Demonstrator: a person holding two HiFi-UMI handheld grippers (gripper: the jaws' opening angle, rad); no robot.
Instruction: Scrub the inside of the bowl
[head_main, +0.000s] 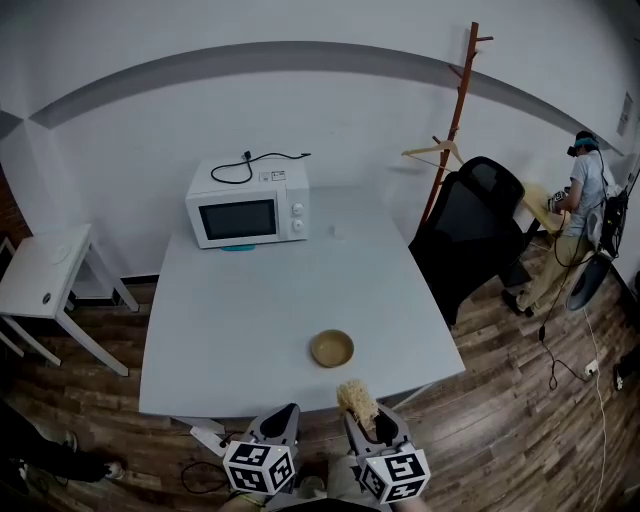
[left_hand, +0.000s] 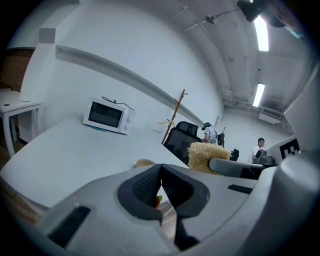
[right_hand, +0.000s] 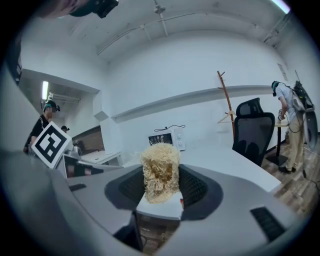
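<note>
- left gripper (left_hand: 160, 169): fingers clenched together, nothing in them
- right gripper (right_hand: 161, 186): fingers grasping a scruffy loofah scrubber (right_hand: 160, 159), poking up
- bowl (head_main: 332, 348) is on the bench (head_main: 230, 320) near its front edge, both grippers hanging short of it

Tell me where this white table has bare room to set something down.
Most of the table is bare: the wide stretch between the microwave and the wooden bowl, the whole left side, and the right side toward the office chair. Only the back edge by the microwave and the bowl's spot are taken.
</note>
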